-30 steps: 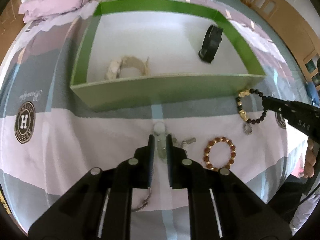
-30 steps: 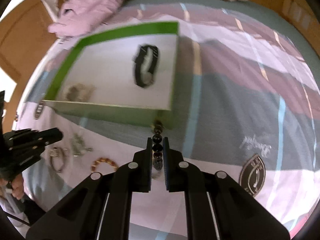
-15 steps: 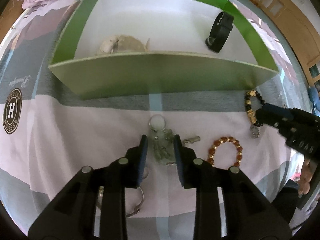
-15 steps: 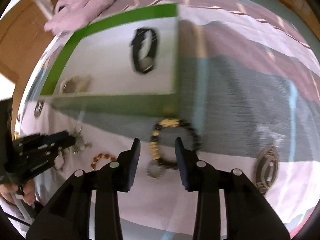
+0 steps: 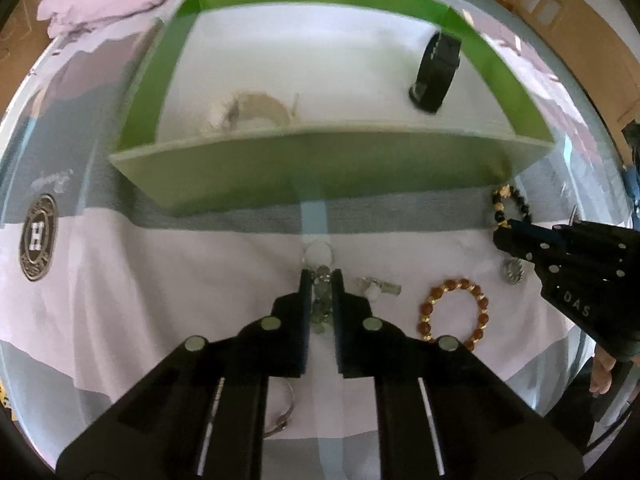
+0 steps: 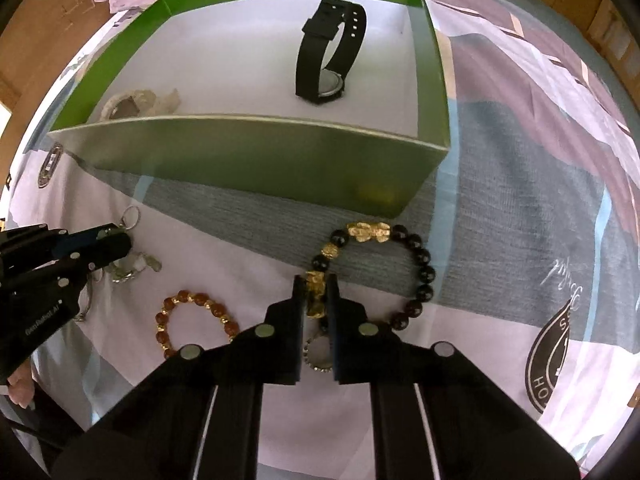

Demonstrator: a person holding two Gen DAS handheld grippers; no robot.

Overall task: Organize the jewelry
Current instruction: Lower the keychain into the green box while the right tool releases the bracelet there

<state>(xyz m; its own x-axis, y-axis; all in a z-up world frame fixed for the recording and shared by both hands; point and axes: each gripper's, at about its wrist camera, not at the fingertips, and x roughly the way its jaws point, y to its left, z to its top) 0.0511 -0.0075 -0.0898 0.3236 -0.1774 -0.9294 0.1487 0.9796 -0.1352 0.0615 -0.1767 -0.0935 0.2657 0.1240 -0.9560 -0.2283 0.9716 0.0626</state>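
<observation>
Black beaded bracelet (image 6: 416, 276) lies beside the green box (image 6: 256, 160), the right gripper (image 6: 316, 296) clamped on its gold charm; the left gripper (image 5: 320, 296), just closed, pinches a pale keychain (image 5: 320, 280).

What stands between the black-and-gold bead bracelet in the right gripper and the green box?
Only the green box's near wall: the black-and-gold bead bracelet, pinched by the right gripper, lies on the bedspread just outside it and must clear that wall. Inside, the black watch leaves bare floor around it.
</observation>
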